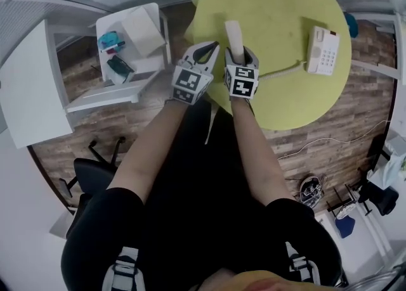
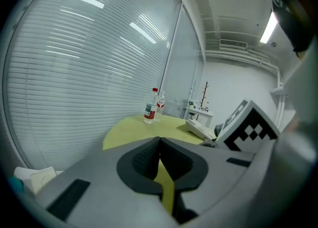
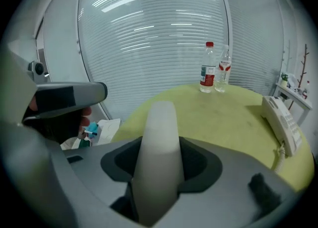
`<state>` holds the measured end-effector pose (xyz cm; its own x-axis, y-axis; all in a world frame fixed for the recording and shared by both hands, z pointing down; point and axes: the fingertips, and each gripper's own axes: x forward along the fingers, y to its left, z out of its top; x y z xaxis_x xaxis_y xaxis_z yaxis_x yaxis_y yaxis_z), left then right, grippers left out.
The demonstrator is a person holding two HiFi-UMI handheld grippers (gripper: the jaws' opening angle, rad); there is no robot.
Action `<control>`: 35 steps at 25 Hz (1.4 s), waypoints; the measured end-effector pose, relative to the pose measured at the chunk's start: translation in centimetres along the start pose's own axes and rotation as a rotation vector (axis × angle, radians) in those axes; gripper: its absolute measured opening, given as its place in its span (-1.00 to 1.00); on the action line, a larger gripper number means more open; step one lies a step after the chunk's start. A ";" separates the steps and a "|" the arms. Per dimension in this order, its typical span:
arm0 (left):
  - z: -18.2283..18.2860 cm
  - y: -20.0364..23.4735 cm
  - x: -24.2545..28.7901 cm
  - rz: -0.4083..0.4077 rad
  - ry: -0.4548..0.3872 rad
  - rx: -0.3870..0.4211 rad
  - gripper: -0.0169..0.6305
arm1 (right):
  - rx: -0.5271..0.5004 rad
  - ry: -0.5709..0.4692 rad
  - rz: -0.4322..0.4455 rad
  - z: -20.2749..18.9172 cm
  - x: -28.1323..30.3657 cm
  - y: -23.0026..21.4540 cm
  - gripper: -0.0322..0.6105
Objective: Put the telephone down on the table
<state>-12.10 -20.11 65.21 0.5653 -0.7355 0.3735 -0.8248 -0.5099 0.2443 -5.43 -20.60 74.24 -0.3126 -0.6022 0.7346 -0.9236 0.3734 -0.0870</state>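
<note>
My right gripper (image 1: 237,52) is shut on a cream telephone handset (image 1: 234,37), held over the near left part of the round yellow-green table (image 1: 279,11). The handset (image 3: 158,157) stands up between the jaws in the right gripper view. A coiled cord (image 1: 282,71) runs from the handset to the white telephone base (image 1: 323,50) on the table's right side; the base (image 3: 281,122) also shows at the right of the right gripper view. My left gripper (image 1: 204,52) hovers just left of the handset, at the table's edge, shut with nothing in it (image 2: 160,145).
Two water bottles (image 3: 215,74) stand at the table's far edge. A white side table (image 1: 130,42) with small blue and dark items sits to the left. A black chair base (image 1: 95,169) is on the wood floor. Glass walls with blinds ring the far side.
</note>
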 end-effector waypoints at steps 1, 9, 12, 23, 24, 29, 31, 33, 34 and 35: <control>-0.1 0.1 0.1 0.002 -0.001 -0.004 -0.91 | -0.003 0.012 0.000 -0.5 0.5 -0.1 -0.22; -0.7 0.4 0.2 0.012 0.007 -0.020 -0.91 | -0.017 0.036 -0.011 -1.8 2.2 -0.1 -0.22; -0.5 0.0 -0.2 0.006 0.016 -0.019 -0.91 | -0.018 0.071 0.001 -2.6 2.5 -0.1 -0.21; 0.2 0.0 -0.7 0.010 0.008 -0.014 -0.91 | 0.006 0.117 0.036 -3.6 2.4 -0.2 -0.11; 0.4 -0.1 -0.8 0.009 0.007 -0.016 -0.91 | 0.007 0.102 0.030 -3.3 2.1 -0.3 -0.10; 1.6 -0.8 -1.4 -0.013 -0.008 -0.007 -0.91 | -0.008 0.043 0.043 -1.0 -0.6 -0.1 -0.09; 2.4 -1.5 -2.0 -0.031 -0.015 0.013 -0.91 | -0.024 0.024 0.050 -0.3 -2.5 0.0 -0.09; 3.5 -2.3 -2.5 -0.056 -0.021 0.024 -0.91 | -0.041 -0.002 0.052 0.4 -5.0 -0.3 -0.09; 4.1 -2.9 -2.8 -0.073 -0.021 0.026 -0.91 | -0.049 -0.015 0.057 0.7 -6.3 -0.4 -0.09; 4.7 -3.5 -3.0 -0.094 -0.020 0.031 -0.91 | -0.057 -0.027 0.066 1.0 -7.7 -0.4 -0.09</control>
<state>-10.86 -18.18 59.03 0.6407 -0.6924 0.3319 -0.7675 -0.5904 0.2499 -2.85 -16.83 67.99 -0.3788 -0.5938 0.7099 -0.8871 0.4515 -0.0957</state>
